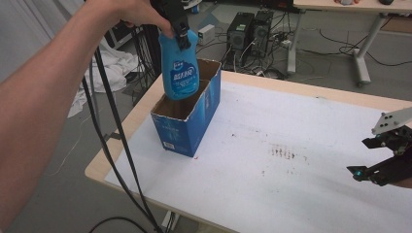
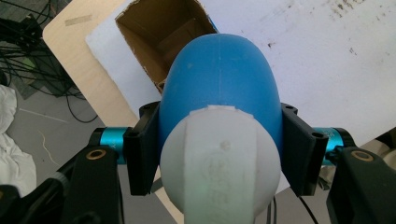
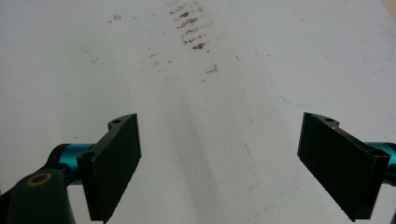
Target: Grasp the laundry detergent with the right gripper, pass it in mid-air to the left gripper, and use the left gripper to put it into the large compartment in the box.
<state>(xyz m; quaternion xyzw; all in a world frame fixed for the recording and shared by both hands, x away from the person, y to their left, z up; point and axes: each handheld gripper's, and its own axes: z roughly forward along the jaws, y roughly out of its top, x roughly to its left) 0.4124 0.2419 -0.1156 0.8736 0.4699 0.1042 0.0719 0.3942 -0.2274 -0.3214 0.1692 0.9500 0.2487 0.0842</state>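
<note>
left claw (image 1: 180, 30) grips blue bottle (image 1: 180, 68) (label unreadable) over blue carton (image 1: 187, 116).

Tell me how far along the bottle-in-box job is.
Done: the left gripper is shut on the blue bottle near its top, held upright. In hand: its base is at the open top of the box. Left: lower it fully and release. The right gripper waits open over the white mat.

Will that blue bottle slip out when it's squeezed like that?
Probably not: the left gripper clamps the blue bottle at its narrow neck, under the white cap. Its smooth, rounded plastic likely turns slippery lower down. It hangs upright over the open cardboard box, so it seems stiff.
</note>
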